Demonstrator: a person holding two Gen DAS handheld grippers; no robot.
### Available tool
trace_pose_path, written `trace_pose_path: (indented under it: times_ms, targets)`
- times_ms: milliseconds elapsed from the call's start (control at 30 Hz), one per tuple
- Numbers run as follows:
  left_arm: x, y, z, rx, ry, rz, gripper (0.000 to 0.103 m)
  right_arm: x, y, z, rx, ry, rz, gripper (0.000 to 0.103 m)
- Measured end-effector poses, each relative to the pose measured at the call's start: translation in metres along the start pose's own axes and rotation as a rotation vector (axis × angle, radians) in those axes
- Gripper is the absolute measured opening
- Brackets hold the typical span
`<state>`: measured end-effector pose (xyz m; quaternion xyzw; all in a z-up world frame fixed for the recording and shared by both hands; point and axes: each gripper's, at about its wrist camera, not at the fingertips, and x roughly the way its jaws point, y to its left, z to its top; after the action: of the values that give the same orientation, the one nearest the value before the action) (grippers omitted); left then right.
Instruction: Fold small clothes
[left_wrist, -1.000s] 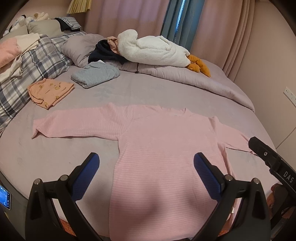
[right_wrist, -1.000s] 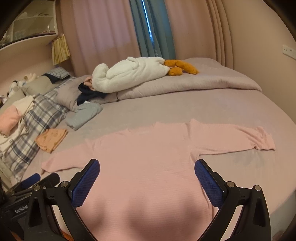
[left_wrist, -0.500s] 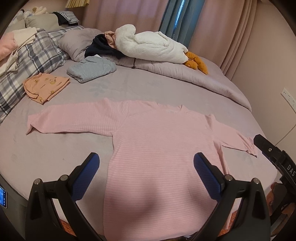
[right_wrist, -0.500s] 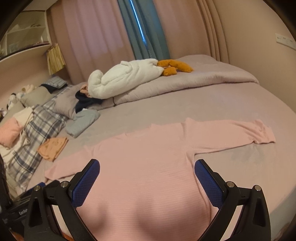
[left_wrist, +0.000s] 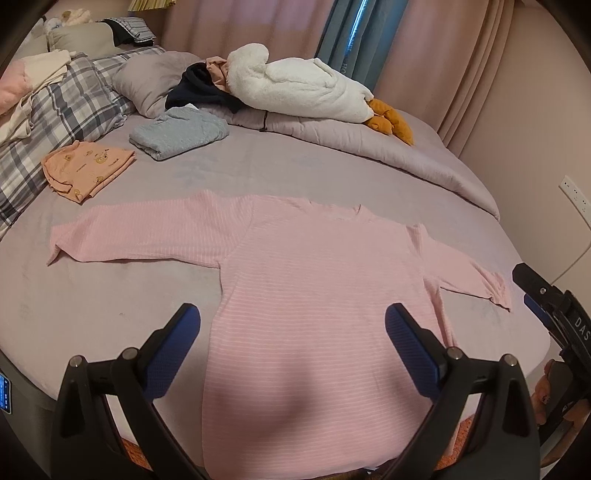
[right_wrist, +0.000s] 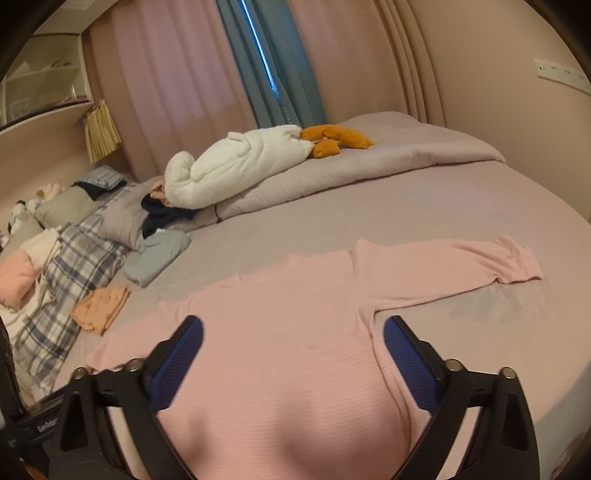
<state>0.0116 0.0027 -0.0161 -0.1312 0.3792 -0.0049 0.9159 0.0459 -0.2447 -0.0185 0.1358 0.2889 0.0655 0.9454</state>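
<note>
A pink striped long-sleeved top lies flat on the lilac bed, both sleeves spread sideways; it also fills the right wrist view. My left gripper hovers open over the top's lower body, nothing between its blue pads. My right gripper hangs over the top's right side near the armpit; its jaws stand wide and are closing slightly, pads clear of the cloth. The right gripper's black body shows at the right edge of the left wrist view.
A folded grey garment and a folded orange garment lie at the back left. A white fleece, dark clothes, a plaid pillow and a rolled duvet line the far side. The bed's near edge drops off below the grippers.
The left wrist view tilted slightly, so the top sits a little lower and nearer. The right gripper shifted sideways and rolled; the right sleeve now appears higher in its view.
</note>
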Motion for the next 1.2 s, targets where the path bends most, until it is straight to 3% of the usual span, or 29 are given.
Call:
trace_pose_path:
  times_ms: [733, 833, 1033, 1200]
  targets:
    - [0.012, -0.002, -0.001, -0.005, 0.042, -0.016, 0.099, 0.000, -0.026, -0.001, 0.052, 0.015, -0.018, 0.089]
    - [0.019, -0.003, -0.001, -0.005, 0.055, -0.016, 0.098, -0.001, -0.043, 0.003, 0.085, 0.010, -0.012, 0.088]
    - [0.037, -0.003, -0.001, -0.005, 0.086, -0.021, 0.098, 0.010, -0.098, 0.017, 0.189, -0.024, -0.104, 0.083]
    - [0.056, -0.003, -0.004, 0.006, 0.114, -0.008, 0.095, 0.029, -0.165, 0.022, 0.348, -0.015, -0.173, 0.072]
